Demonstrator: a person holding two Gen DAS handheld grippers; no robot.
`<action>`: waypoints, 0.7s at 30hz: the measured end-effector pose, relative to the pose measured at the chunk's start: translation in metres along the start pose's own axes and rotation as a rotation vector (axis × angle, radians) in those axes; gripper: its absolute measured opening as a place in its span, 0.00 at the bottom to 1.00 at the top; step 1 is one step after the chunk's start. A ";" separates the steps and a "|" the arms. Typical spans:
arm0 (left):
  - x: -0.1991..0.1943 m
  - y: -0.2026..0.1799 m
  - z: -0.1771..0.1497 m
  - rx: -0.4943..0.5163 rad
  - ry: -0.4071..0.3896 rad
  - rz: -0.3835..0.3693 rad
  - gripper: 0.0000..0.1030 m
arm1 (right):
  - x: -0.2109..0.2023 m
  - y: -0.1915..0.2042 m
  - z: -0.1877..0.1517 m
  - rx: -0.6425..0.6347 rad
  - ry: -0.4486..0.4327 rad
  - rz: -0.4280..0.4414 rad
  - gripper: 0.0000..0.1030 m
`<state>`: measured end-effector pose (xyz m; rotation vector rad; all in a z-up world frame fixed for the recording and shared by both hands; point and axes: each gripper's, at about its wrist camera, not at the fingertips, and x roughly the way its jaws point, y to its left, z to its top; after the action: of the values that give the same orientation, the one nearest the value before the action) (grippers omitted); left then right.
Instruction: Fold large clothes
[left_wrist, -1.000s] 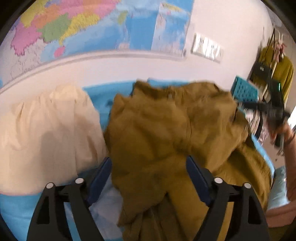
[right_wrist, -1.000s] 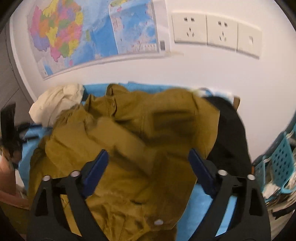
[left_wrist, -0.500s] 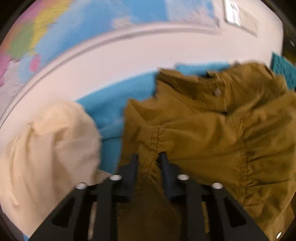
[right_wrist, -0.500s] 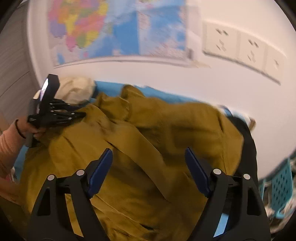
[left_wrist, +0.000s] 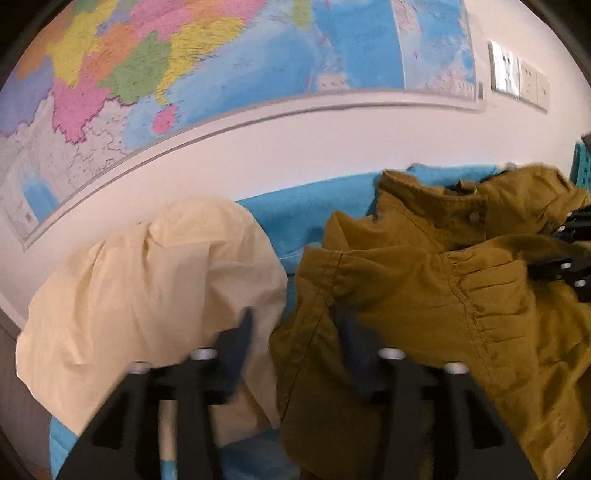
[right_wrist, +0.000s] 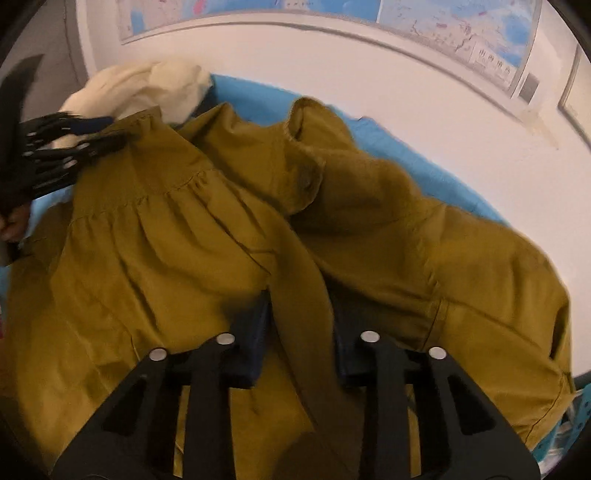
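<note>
A large mustard-brown garment (left_wrist: 424, 295) with a buttoned collar lies crumpled on a blue-covered surface (left_wrist: 306, 210); it fills the right wrist view (right_wrist: 229, 229). My left gripper (left_wrist: 295, 332) has its jaws partly apart around the garment's left edge fold, and its image is blurred. In the right wrist view the left gripper (right_wrist: 85, 136) sits at that same edge. My right gripper (right_wrist: 301, 317) has closed in on a raised fold of the garment. It also shows at the right edge of the left wrist view (left_wrist: 569, 254).
A cream garment (left_wrist: 147, 302) is heaped to the left of the brown one, and also shows at upper left in the right wrist view (right_wrist: 147, 88). A white wall with a map (left_wrist: 221, 66) and sockets (left_wrist: 517, 74) rises behind. A teal basket (left_wrist: 581, 166) stands at the right.
The left gripper, shut on the garment's edge half a second ago, now shows its jaws wider apart. The right gripper moved down onto the garment and narrowed from wide open around a fold.
</note>
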<state>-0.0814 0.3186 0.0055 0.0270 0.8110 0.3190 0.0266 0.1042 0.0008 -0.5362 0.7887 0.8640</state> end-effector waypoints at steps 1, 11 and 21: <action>-0.005 0.002 0.001 -0.015 -0.007 -0.042 0.56 | 0.002 0.004 0.001 -0.021 -0.011 -0.057 0.27; -0.052 -0.030 -0.026 0.131 -0.054 -0.257 0.64 | -0.101 -0.055 -0.068 0.257 -0.185 -0.074 0.75; -0.012 -0.044 -0.055 0.124 0.052 -0.228 0.68 | -0.107 -0.062 -0.147 0.400 -0.101 -0.044 0.16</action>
<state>-0.1161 0.2678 -0.0304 0.0417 0.8753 0.0541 -0.0222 -0.0814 0.0024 -0.1542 0.8278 0.6640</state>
